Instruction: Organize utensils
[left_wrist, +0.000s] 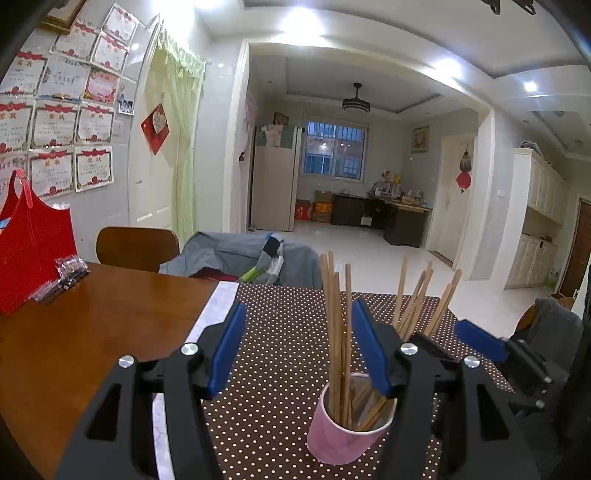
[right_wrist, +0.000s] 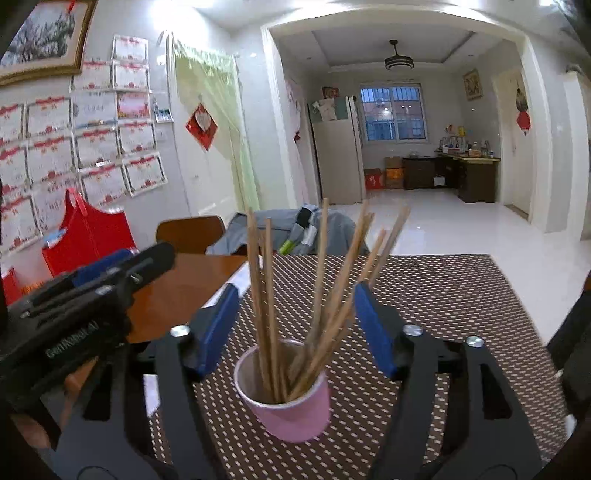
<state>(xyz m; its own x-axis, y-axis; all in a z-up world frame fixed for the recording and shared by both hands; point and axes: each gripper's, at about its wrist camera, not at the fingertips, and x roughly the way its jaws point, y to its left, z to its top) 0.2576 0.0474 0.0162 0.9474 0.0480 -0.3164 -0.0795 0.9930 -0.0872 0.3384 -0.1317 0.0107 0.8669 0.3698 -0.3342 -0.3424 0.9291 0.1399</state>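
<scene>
A pink paper cup (left_wrist: 345, 430) stands on the brown polka-dot placemat (left_wrist: 280, 354) and holds several wooden chopsticks (left_wrist: 338, 332) upright. It also shows in the right wrist view (right_wrist: 291, 398) with its chopsticks (right_wrist: 295, 291) fanned out. My left gripper (left_wrist: 299, 347) is open and empty, just left of the cup, its right finger close to the rim. My right gripper (right_wrist: 293, 328) is open and empty, its fingers on either side of the cup and chopsticks without touching. The right gripper shows at the right in the left wrist view (left_wrist: 480, 341); the left gripper shows at the left in the right wrist view (right_wrist: 99, 284).
A wooden table (left_wrist: 92, 332) carries the placemat. A red bag (left_wrist: 31, 243) and a small packet (left_wrist: 66, 273) sit at the far left. A wooden chair (left_wrist: 136, 247) and a chair draped with grey clothing (left_wrist: 240, 258) stand behind the table.
</scene>
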